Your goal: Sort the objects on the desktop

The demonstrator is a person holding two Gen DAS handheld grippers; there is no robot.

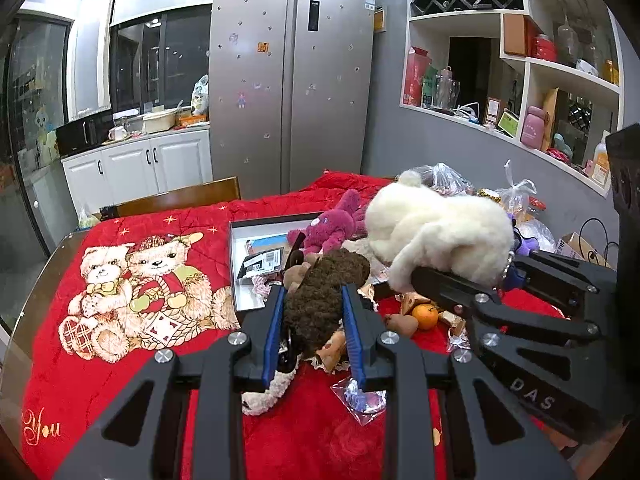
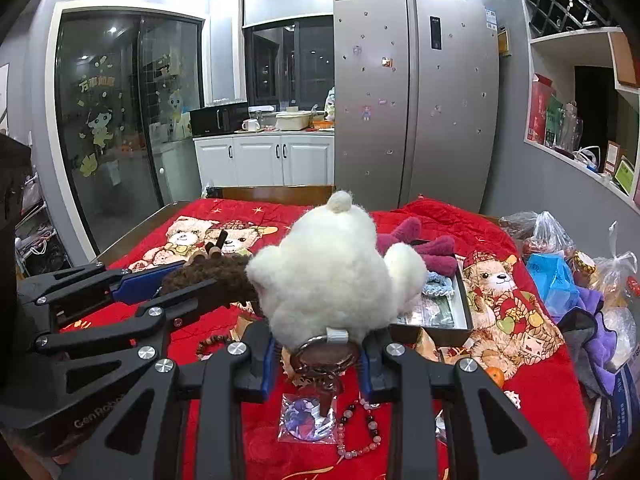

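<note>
Gripping brown plush [image 1: 320, 296], L gripper [image 1: 314, 320]; R gripper [image 2: 320, 354] clamps white plush [image 2: 332, 272], prob by keyring

Both grippers are hovering side by side above the red blanket [image 1: 120, 360], angled downward: the left gripper [image 1: 316, 312] is clamping a brown plush [image 1: 320, 292], the right gripper [image 2: 320, 354] a white plush [image 2: 328, 272].
</note>
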